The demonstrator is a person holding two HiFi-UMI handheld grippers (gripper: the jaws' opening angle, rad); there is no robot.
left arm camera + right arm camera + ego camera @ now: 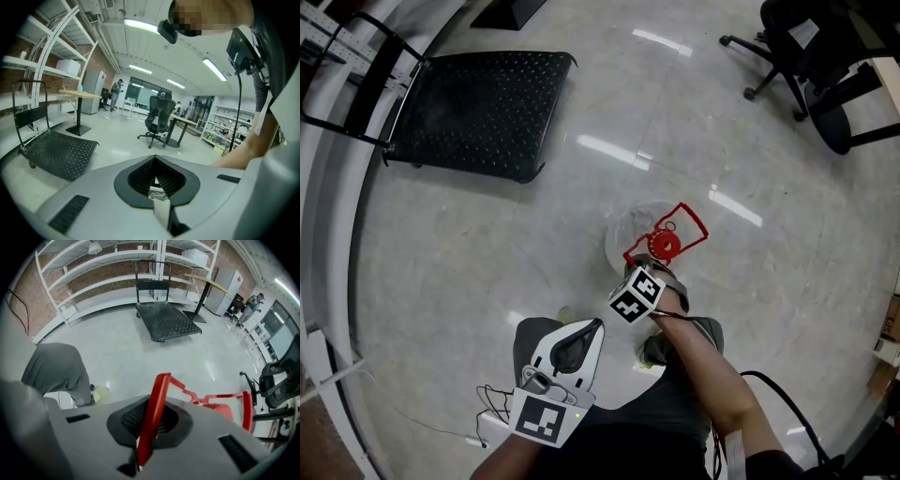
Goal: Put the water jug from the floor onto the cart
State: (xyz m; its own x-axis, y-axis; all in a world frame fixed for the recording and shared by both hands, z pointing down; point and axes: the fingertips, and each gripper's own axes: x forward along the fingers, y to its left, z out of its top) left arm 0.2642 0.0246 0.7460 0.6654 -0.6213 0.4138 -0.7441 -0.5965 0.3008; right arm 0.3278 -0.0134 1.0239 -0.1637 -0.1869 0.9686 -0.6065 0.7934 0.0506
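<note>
Hanging nearest, the left claw (pixel 596 326) is clenched on nothing. Just beyond it, the right claw (pixel 152 414) points steeply down, clamped on the red handle (pixel 686 221) of the water jug (pixel 621 236), a clear bottle with a red cap (pixel 665 246), upright on the glossy floor (pixel 487 253). Farther off, well apart, sits the black cart (pixel 478 108).

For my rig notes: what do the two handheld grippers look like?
Left gripper and right gripper: light grey shells, dark ribbed pads at the jaws, each bearing a white cube with black square markers. Black cable by the right forearm.
</note>
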